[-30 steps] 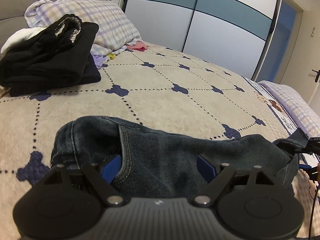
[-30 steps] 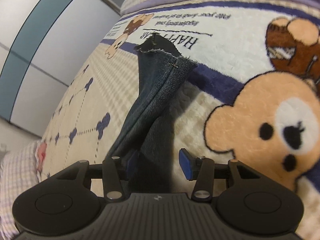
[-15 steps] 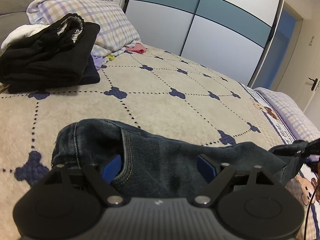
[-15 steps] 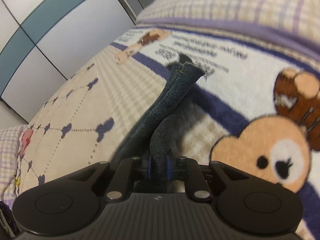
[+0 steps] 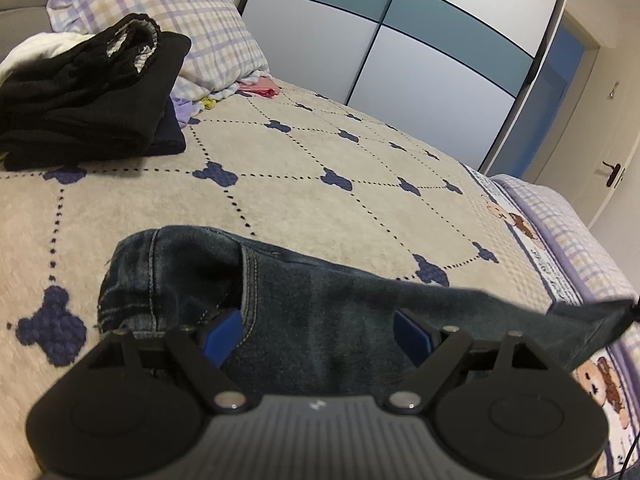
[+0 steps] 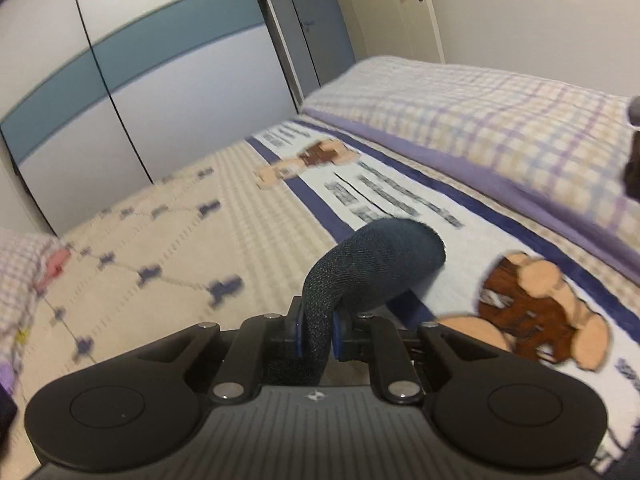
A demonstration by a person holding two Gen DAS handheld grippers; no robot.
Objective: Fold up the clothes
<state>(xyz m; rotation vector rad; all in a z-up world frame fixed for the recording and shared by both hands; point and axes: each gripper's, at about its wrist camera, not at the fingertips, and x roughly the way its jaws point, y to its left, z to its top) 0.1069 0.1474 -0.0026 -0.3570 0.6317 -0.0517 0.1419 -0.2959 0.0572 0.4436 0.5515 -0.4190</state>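
Dark blue jeans (image 5: 320, 292) lie across the beige patterned blanket (image 5: 304, 152), waist end at the left. My left gripper (image 5: 317, 334) rests low over the waist part, jaws wide apart, denim lying between the blue pads without being pinched. The leg runs off to the right and rises at its far end. In the right wrist view my right gripper (image 6: 316, 334) is shut on the jeans leg (image 6: 380, 256), held above the blanket. The free end of the leg curls over forward and hides its hem.
A stack of folded black clothes (image 5: 88, 96) sits at the far left next to a plaid pillow (image 5: 208, 28). A plaid quilt (image 6: 480, 120) lies folded along the bed's foot. Sliding wardrobe doors (image 5: 400, 60) stand behind the bed, and a room door (image 6: 416, 0) is beyond the quilt.
The right gripper closed on the jeans leg, then lifted and rolled with it, so the leg end now droops forward. The left gripper kept its place over the waist.
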